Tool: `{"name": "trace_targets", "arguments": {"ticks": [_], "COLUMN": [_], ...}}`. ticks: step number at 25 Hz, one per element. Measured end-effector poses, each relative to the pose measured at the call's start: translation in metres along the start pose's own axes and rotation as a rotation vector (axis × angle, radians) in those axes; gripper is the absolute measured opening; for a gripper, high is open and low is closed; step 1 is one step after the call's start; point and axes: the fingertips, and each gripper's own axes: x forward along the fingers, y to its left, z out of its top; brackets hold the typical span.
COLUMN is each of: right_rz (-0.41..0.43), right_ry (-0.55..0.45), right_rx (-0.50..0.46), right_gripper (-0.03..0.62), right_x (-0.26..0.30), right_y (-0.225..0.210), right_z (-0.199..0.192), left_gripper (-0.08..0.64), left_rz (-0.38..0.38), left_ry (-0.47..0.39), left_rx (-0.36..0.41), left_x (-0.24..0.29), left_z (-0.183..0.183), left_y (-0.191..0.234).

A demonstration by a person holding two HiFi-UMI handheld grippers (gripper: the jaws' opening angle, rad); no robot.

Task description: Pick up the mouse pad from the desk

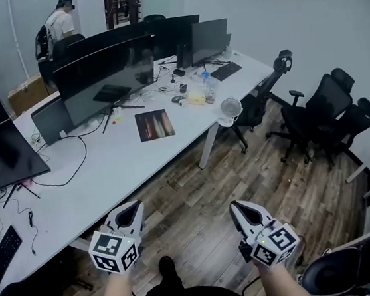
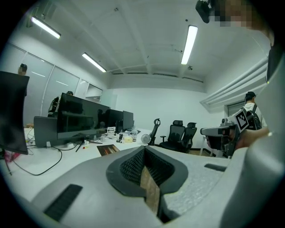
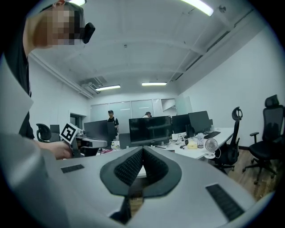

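Note:
The mouse pad (image 1: 154, 125) is a dark rectangle with an orange picture, lying flat on the long white desk (image 1: 109, 180) in front of the big monitor. It also shows far off in the left gripper view, mouse pad (image 2: 108, 149). Both grippers hang over the wooden floor, well short of the desk's near edge. My left gripper (image 1: 135, 209) points toward the desk with its jaws shut and nothing between them, left gripper (image 2: 144, 149). My right gripper (image 1: 238, 208) is beside it, also shut and empty, right gripper (image 3: 143, 149).
Several dark monitors (image 1: 106, 76) stand along the desk, with cables, a keyboard (image 1: 4, 253), a bottle (image 1: 210, 90) and a small white fan (image 1: 231, 108) at the desk's edge. Black office chairs (image 1: 328, 113) crowd the right. People stand at the back left.

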Motion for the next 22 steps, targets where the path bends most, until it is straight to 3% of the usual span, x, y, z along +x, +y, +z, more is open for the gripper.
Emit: {"name": "trace_targets", "arguments": {"ticks": [10, 22], "right_rz": [0.019, 0.027], "right_ry": [0.035, 0.072], "right_rx": [-0.012, -0.022], "right_gripper": [0.005, 0.005], "right_x": [0.122, 0.193], "right_y": [-0.014, -0.022], "right_z": [0.016, 0.016], "left_gripper": [0.009, 0.009], "left_rz": [-0.009, 0.006], "left_ry": [0.009, 0.010], "left_rx": [-0.036, -0.052], "left_x": [0.059, 0.085], "left_z": [0.013, 0.017], "left_y": [0.097, 0.154]}}
